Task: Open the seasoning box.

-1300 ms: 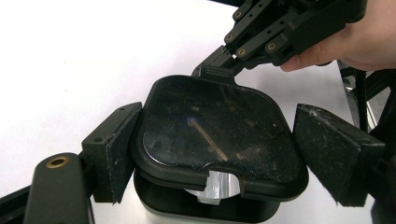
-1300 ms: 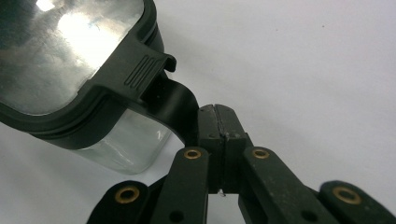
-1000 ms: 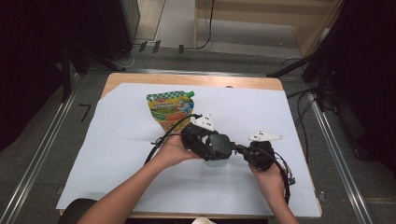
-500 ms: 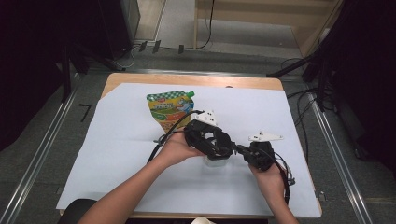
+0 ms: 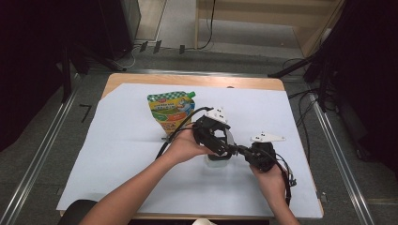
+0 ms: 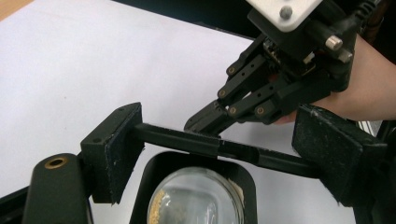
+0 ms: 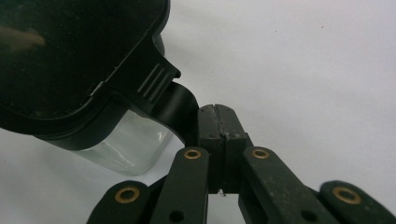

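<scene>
On white table cover (image 5: 122, 154), one glass container (image 5: 217, 159), one snack pouch (image 5: 172, 108), right hand-held gripper (image 7: 215, 122) clamping lid tab (image 7: 180, 109), left hand-held gripper (image 6: 219, 156) wide.

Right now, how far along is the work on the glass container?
Done: the right gripper is clamped on the lid's tab. In hand: the left gripper straddles the black lid over the glass container; grip unclear. Left: lid not yet off; pouch lies apart.

A colourful spouted pouch (image 5: 172, 111) is seen lying flat in the upper middle of the frame, on a white sheet (image 5: 122, 154) spread over the wooden surface (image 5: 187, 80). Black cables (image 5: 206, 28) are seen on the floor beyond, at the top.
</scene>
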`<state>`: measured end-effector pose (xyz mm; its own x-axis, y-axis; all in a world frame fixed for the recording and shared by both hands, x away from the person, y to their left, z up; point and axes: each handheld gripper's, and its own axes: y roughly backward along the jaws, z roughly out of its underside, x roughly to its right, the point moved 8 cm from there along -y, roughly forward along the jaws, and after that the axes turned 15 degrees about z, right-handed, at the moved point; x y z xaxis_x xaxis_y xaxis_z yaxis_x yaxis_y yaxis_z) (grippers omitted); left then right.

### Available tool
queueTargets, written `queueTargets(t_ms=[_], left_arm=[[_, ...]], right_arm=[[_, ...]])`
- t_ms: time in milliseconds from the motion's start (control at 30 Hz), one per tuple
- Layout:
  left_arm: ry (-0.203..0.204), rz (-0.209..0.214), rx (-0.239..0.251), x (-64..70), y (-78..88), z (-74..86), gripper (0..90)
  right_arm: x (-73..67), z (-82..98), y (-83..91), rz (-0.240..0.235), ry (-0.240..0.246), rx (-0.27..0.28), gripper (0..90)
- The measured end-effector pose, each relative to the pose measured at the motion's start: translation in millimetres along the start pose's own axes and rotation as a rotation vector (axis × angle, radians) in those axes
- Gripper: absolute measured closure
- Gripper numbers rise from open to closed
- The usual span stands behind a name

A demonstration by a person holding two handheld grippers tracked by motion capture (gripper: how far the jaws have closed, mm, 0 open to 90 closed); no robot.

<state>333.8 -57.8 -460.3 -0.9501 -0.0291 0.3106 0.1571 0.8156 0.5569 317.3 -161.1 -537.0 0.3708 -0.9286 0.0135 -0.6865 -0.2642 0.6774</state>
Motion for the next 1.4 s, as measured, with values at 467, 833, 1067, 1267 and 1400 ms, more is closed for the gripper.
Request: queueTargets(t_ms=[467,833,1067,1267,1400], left_arm=[[-0.044,0.03,0.012,-1.2,-6.4,-6.1,16.6],[-0.055,0.015,-0.005,-1.1,-3.2,-4.1,16.9],[-0.045,0.036,0.015,-2.2,-8.9,-10.1,17.0],[-0.037,0.067,0.033,-3.4,-17.5,-15.4,16.6],[-0.027,0.081,0.031,-2.9,-21.4,-17.0,16.1]], right_arm=[[0.6,-1.8,2.1,-0.018,-0.012,0.007,90.0],[0.7,-0.1,0.4,-0.016,-0.005,-0.004,90.0],[0.5,0.4,1.1,-0.016,-0.007,-0.005,90.0],[2.1,3.4,4.0,-0.044,-0.041,-0.007,90.0],[2.6,3.5,4.3,-0.045,-0.044,-0.004,90.0]])
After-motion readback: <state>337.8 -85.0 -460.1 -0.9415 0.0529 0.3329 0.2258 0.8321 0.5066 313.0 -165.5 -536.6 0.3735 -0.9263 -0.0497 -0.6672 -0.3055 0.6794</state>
